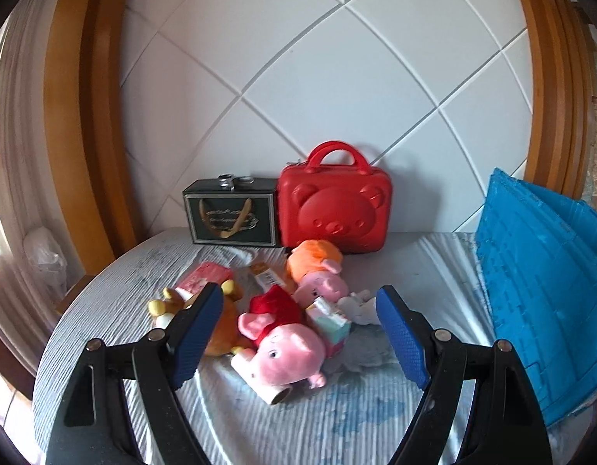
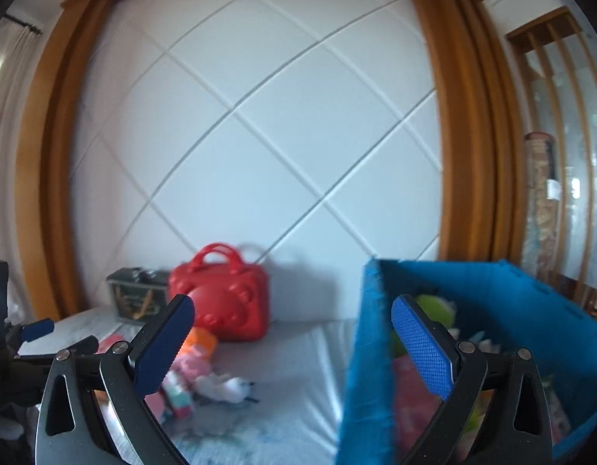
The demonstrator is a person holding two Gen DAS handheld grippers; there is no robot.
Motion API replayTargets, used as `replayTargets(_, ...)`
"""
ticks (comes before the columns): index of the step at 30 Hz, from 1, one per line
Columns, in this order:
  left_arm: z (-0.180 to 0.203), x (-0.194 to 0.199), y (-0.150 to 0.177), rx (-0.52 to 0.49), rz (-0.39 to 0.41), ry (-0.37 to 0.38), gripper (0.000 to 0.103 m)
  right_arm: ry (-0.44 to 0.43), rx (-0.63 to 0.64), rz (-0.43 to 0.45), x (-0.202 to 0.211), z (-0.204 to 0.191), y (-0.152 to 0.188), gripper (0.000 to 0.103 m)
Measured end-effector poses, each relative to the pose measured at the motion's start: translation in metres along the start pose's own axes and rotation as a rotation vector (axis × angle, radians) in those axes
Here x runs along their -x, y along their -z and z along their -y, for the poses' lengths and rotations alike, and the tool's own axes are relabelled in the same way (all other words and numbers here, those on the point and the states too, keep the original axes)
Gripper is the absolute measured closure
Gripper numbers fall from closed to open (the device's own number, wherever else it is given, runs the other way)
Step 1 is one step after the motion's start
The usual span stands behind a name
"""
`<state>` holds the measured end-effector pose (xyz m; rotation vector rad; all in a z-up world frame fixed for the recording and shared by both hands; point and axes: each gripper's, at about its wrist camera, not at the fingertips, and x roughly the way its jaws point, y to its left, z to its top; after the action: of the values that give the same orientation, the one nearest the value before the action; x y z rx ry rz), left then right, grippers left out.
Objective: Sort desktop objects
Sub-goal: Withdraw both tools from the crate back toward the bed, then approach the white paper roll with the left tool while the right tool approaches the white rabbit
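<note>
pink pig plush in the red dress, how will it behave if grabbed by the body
The pink pig plush looks soft, so it will probably squash and flop. It seems light for its size. It leans on the small box, which may shift.

Soft daylight from the left; right wrist view motion-blurred, fisheye edges bowed and dark.

Worktop [image 1: 414, 263] under a striped cloth, bearing a dark gift box [image 1: 231, 215], red bear case [image 1: 335, 211], blue storage bin [image 1: 538, 279], pink pig plush [image 1: 286, 352], orange-clad pig plush [image 1: 317, 271], yellow-brown plush [image 1: 221, 325], and small carton [image 1: 331, 327].
</note>
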<state>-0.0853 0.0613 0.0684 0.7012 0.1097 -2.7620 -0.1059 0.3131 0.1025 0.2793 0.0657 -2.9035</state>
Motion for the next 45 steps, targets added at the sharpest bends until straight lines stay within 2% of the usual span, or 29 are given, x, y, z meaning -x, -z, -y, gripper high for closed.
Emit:
replayTargets(6,-0.077,-0.027,0.038,0.036,-0.103,-0.092,0.022,-0.072,0.016,-0.144,-0.035,-0.050,0.036,0.000)
replayTargets(10,-0.104,-0.050,0.064,0.067,-0.189,-0.106,0.022,-0.073,0.031,-0.241,-0.057,-0.067,0.063,0.000)
replayTargets(15,-0.102,-0.084,0.097,0.080,-0.288,-0.076,0.022,-0.072,0.047,-0.348,-0.082,-0.066,0.092,0.000)
replayTargets(22,-0.067,-0.143,0.136,0.090,-0.425,-0.026,0.022,-0.081,0.076,-0.435,-0.112,-0.048,0.116,0.000)
replayTargets(26,-0.049,-0.179,0.155,0.082,-0.499,-0.029,0.022,-0.087,0.089,-0.472,-0.133,-0.036,0.124,0.000)
replayTargets(29,-0.047,-0.199,0.163,0.083,-0.535,-0.067,0.022,-0.091,0.090,-0.493,-0.150,-0.028,0.130,0.000)
replayTargets(32,-0.061,-0.201,0.164,0.086,-0.537,-0.124,0.022,-0.093,0.073,-0.515,-0.167,-0.023,0.136,0.000)
replayTargets(37,-0.110,-0.190,0.168,0.091,-0.555,-0.269,0.022,-0.117,0.028,-0.573,-0.193,-0.027,0.153,0.000)
replayTargets(40,-0.129,-0.179,0.165,0.109,-0.549,-0.284,0.022,-0.129,0.024,-0.588,-0.200,-0.032,0.158,0.000)
replayTargets(45,-0.131,-0.153,0.139,0.123,-0.454,-0.233,0.022,-0.118,0.009,-0.602,-0.212,-0.035,0.159,0.000)
